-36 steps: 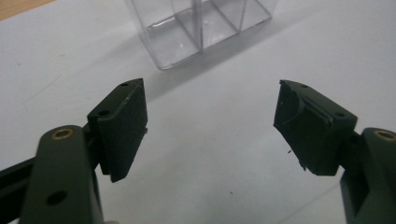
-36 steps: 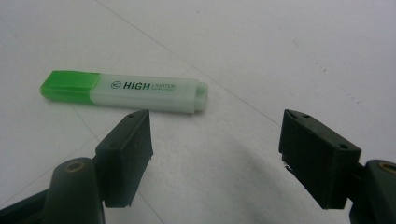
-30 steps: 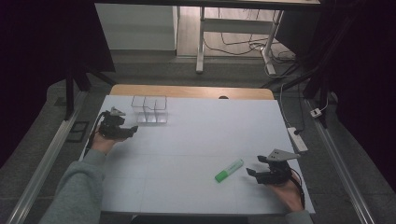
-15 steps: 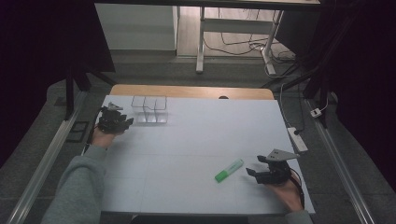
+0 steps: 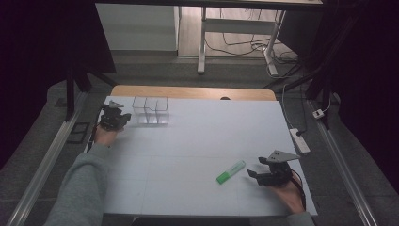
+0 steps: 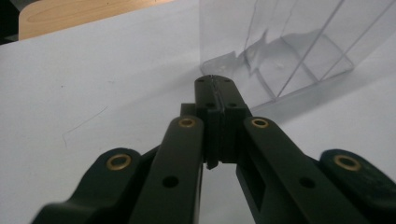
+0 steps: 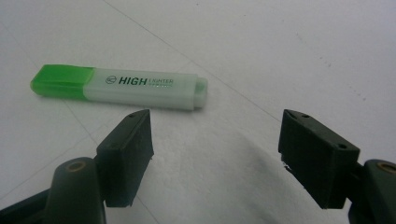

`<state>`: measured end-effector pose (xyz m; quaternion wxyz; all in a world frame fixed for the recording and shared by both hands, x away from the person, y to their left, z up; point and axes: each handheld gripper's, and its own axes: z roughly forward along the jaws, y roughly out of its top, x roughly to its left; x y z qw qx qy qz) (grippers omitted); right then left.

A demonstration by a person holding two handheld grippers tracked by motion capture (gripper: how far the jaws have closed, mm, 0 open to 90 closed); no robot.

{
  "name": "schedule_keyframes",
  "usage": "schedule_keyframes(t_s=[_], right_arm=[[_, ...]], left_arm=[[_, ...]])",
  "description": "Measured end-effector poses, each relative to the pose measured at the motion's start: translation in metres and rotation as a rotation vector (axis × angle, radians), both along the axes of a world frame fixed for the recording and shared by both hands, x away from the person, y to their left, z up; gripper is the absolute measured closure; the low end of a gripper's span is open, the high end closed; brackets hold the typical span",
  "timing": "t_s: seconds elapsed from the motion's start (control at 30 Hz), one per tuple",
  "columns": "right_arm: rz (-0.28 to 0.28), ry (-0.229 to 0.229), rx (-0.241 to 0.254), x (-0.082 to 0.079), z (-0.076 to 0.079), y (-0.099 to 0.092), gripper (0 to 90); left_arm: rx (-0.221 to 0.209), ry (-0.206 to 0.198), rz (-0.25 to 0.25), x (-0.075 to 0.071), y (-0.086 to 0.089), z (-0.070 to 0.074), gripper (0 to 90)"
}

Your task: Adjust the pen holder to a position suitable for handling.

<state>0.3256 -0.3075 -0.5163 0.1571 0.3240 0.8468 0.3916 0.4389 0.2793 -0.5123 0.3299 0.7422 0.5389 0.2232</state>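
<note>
My left gripper (image 5: 125, 117) rests at the far left of the white table, just left of a clear plastic box (image 5: 150, 109). Its jaws have just been closing and now meet, shut with nothing between them (image 6: 215, 81); the clear box (image 6: 289, 42) stands right beyond the tips, apart from them. A green highlighter (image 5: 230, 171) lies flat at the near right. My right gripper (image 5: 254, 175) sits to its right, open, aimed at it. In the right gripper view the highlighter (image 7: 121, 87) lies just past the spread, empty gripper (image 7: 217, 119).
The white table top (image 5: 197, 136) has a wooden strip (image 5: 193, 92) along its far edge. A power strip (image 5: 299, 140) lies off the right edge. The clear box is split into several open compartments.
The left gripper's jaws have come together, and the left hand has shifted a little toward the table's far side. The right hand and the highlighter have not moved.
</note>
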Motion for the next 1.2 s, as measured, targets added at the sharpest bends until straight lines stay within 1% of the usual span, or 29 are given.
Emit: schedule_keyframes(t_s=[0.13,0.3,0.43,0.53,0.8,0.9,0.97,1.1,1.13,1.2], right_arm=[[0.0,-0.002,0.006,0.0,0.0,0.0,25.6],[0.003,-0.003,0.009,-0.001,0.001,-0.001,25.6],[-0.001,-0.002,0.011,0.0,0.0,-0.001,25.5],[-0.001,0.0,0.009,0.0,0.0,-0.002,25.5],[0.002,0.004,0.009,0.0,0.0,-0.002,25.5],[0.003,0.007,0.007,0.0,0.0,-0.002,25.4],[0.004,0.005,0.008,0.0,0.0,-0.002,25.3],[0.003,0.006,0.007,0.0,0.0,-0.002,25.3],[0.003,0.008,0.007,0.0,0.0,-0.002,25.3],[0.004,0.011,0.009,0.0,0.0,-0.002,25.3]], left_arm=[[-0.019,0.003,-0.005,0.008,0.0,-0.002,89.0],[-0.024,0.007,0.001,0.018,0.002,-0.005,89.0],[-0.033,0.007,0.005,0.024,0.004,-0.006,89.0],[-0.057,0.003,0.008,0.027,0.005,-0.005,89.0],[-0.036,0.001,-0.023,0.032,0.001,-0.004,89.0],[-0.038,-0.004,-0.037,0.034,0.0,-0.004,89.0],[-0.032,-0.004,-0.037,0.034,-0.001,-0.004,89.0],[-0.04,-0.002,-0.036,0.035,0.0,-0.005,89.0],[-0.032,-0.001,-0.039,0.035,0.0,-0.005,89.0],[-0.032,-0.003,-0.037,0.035,-0.001,-0.005,89.0]])
